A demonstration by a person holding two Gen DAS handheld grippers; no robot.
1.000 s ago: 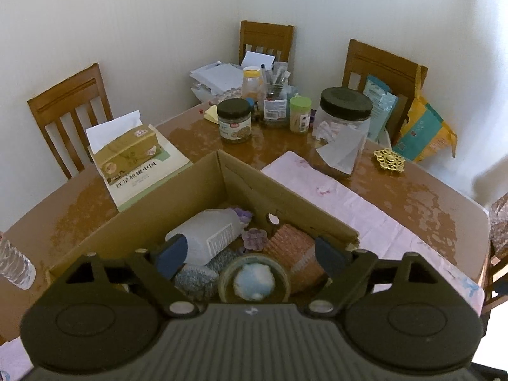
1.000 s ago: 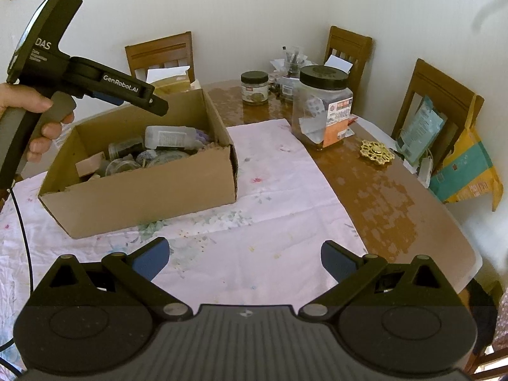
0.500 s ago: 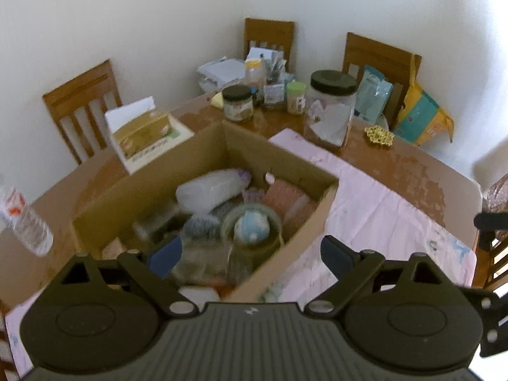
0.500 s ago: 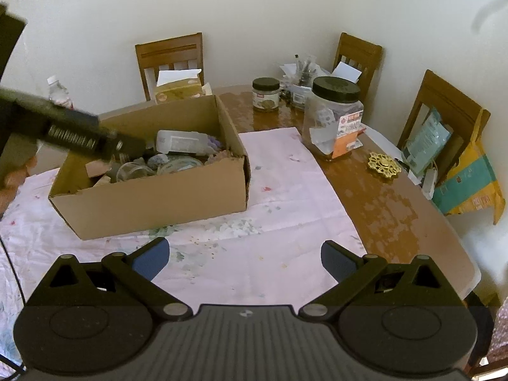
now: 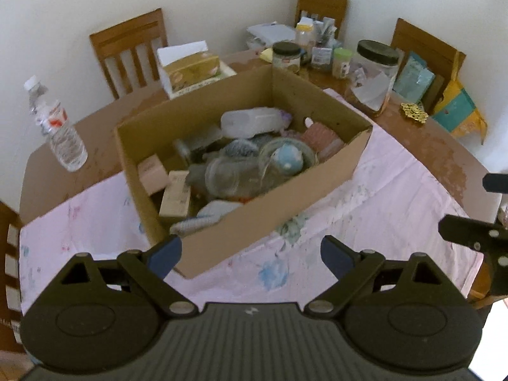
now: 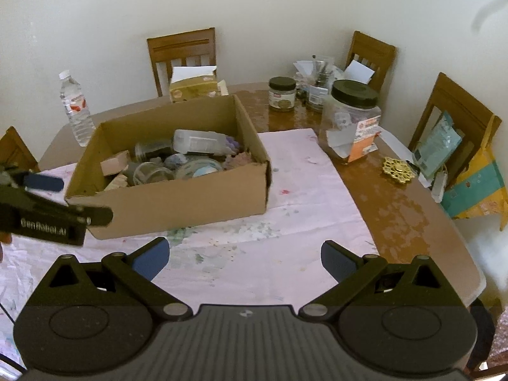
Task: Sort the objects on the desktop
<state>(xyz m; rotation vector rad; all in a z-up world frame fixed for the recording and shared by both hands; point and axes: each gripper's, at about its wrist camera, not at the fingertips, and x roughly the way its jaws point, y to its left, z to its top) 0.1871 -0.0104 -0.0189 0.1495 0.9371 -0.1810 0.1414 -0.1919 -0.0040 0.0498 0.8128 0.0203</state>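
An open cardboard box (image 5: 270,212) (image 6: 177,203) sits on a pink cloth (image 6: 301,190) and holds several objects: a clear plastic bottle (image 5: 250,122), a glass jar (image 5: 235,174), a round lid with a pale blue ball (image 5: 287,157), small cartons (image 5: 176,193) and knitted pieces. My left gripper (image 5: 250,252) is open and empty, held back from the box's near corner. My right gripper (image 6: 246,255) is open and empty above the cloth in front of the box. The left gripper's fingers (image 6: 44,182) show at the left edge of the right wrist view.
A water bottle (image 5: 58,130) stands left of the box. A tissue box (image 5: 190,66), small jars (image 5: 285,55), a large dark-lidded jar (image 6: 350,120) and a gold coaster (image 6: 398,170) sit on the wooden table (image 6: 397,216). Chairs ring the table.
My left gripper has pulled back and up from inside the box to its near side, so the whole box shows. My right gripper has also drawn back a little.
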